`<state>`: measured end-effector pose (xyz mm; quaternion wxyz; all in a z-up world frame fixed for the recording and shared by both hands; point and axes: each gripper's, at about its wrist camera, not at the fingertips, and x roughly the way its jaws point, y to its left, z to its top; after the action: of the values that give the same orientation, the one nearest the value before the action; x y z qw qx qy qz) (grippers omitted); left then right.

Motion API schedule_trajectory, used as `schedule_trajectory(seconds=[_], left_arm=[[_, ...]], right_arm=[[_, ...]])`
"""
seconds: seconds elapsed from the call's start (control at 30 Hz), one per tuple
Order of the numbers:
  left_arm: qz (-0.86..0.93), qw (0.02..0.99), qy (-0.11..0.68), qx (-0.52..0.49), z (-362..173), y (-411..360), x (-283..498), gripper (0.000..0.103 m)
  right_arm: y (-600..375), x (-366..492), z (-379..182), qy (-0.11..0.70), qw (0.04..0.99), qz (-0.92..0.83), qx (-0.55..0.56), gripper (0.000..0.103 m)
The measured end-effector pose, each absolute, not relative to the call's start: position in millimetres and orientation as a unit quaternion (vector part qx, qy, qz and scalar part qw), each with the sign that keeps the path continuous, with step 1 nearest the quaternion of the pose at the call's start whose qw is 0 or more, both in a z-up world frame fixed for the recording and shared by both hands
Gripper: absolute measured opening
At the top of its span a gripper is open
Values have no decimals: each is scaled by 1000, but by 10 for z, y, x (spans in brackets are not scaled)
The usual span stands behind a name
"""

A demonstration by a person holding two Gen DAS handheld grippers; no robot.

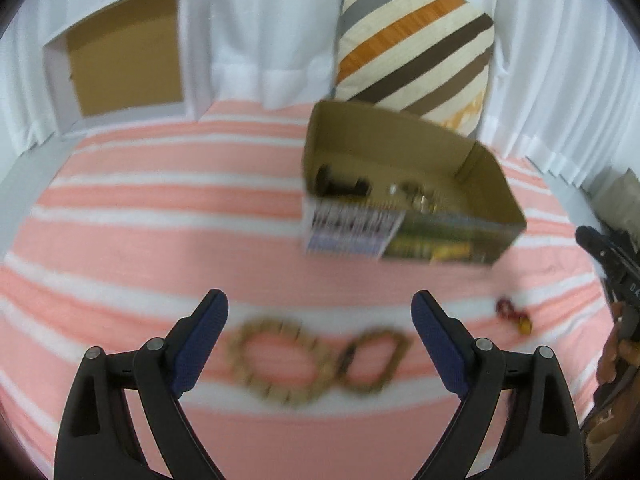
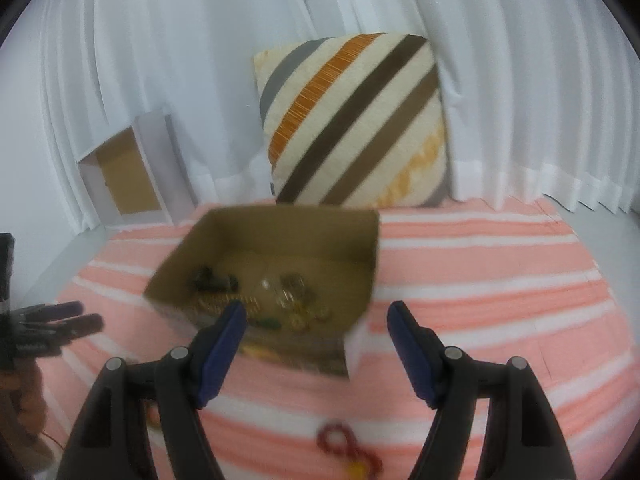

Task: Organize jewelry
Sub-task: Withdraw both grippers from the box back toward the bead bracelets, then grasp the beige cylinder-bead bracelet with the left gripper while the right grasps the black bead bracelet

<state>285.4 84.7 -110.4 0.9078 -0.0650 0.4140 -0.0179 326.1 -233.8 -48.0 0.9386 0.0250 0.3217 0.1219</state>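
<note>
At the far left, a white-rimmed shallow box [image 1: 120, 60] leans against the curtain [image 1: 260, 20], nothing showing inside it. Near the left tongs [image 1: 320, 320], which are spread wide and grip nothing, a beige beaded bracelet [image 1: 316, 360] lies on the pink-and-white striped bed cover [image 1: 140, 220], twisted into a figure of eight and sitting between the two fingers but not touched. Right of centre stands the open cardboard box [image 1: 404, 184], with a striped cushion [image 1: 416, 44] propped behind it. Inside, a dark piece sits at the left and a cluster of gold-toned pieces [image 2: 296, 300] toward the middle; blur makes an exact count impossible. Further right, a red beaded bracelet [image 2: 348, 446] with a yellow bead lies loose on the cover, near and just below the right tongs [image 2: 316, 322], whose fingers likewise stand apart and empty.

By my reading the job is well over halfway: several pieces are boxed, and two bracelets, one beige and one red, are left out. Counted: two boxes, one cushion, two loose bracelets.
</note>
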Motion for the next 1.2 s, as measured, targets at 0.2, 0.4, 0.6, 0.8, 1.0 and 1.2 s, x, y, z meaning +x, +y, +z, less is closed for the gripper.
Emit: schedule_trajectory(seconds=[0.2, 0.4, 0.6, 0.8, 1.0, 1.2], left_arm=[[-7, 906, 421, -47, -1492, 747, 2189, 94], [4, 900, 434, -44, -1840, 754, 1746, 94], [12, 889, 457, -43, -2092, 775, 1612, 94], [19, 887, 462, -13, -2165, 677, 1633, 99], [24, 885, 464, -12, -2187, 667, 1646, 103], [32, 879, 476, -15, -2190, 665, 1743, 103]], right_arm=[[-2511, 2603, -808, 329, 939, 103, 4, 75], [-2528, 2015, -1149, 352, 930, 98, -38, 75], [-2489, 1569, -1444, 376, 919, 103, -59, 75], [-2507, 1478, -1701, 416, 902, 102, -51, 75], [-2430, 1523, -1731, 411, 904, 101, -54, 75], [-2361, 1642, -1737, 417, 902, 95, -51, 76]])
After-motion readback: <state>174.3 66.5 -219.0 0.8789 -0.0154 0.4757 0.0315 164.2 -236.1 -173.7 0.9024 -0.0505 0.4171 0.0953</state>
